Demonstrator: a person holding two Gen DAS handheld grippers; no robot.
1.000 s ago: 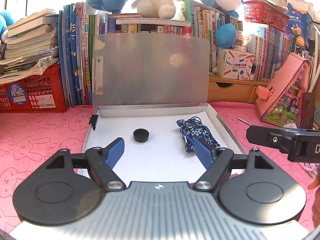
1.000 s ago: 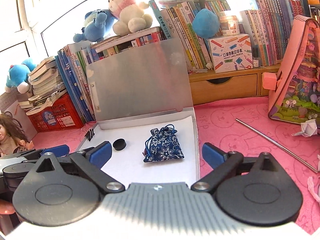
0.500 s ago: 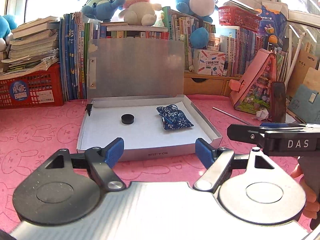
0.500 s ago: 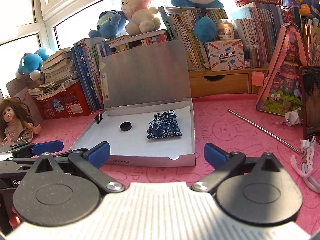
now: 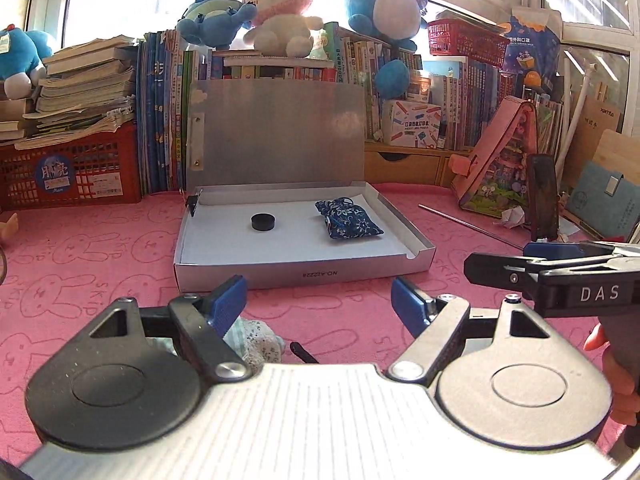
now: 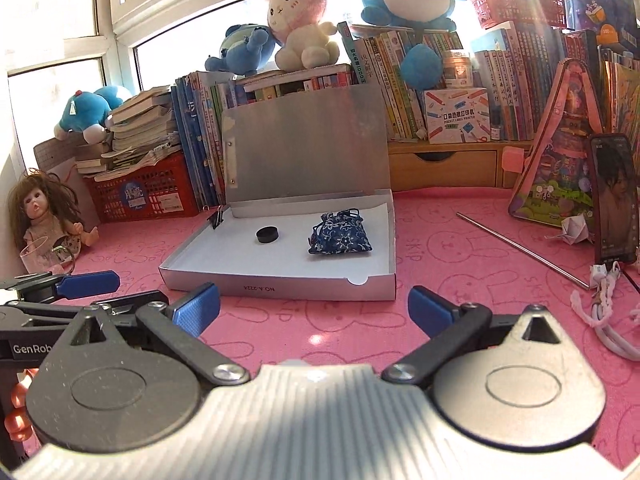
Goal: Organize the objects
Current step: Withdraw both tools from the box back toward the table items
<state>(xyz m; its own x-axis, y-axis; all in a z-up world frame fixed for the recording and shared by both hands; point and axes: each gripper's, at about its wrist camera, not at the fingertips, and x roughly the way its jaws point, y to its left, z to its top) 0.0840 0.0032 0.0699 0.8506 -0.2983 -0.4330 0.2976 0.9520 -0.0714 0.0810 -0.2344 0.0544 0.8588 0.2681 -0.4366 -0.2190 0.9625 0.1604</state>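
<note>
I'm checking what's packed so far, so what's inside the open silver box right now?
Inside the silver box: a black round cap and a blue floral pouch, apart on the white floor. A black binder clip grips its back-left corner. The pouch's contents are hidden.

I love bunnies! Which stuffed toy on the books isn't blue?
The bunny plush in the middle: it is white and pink, sitting between two blue plush toys.

"DAS" on right gripper [image 5: 560,276], box [image 5: 304,276] front – perhaps "NO.A2224"
</note>
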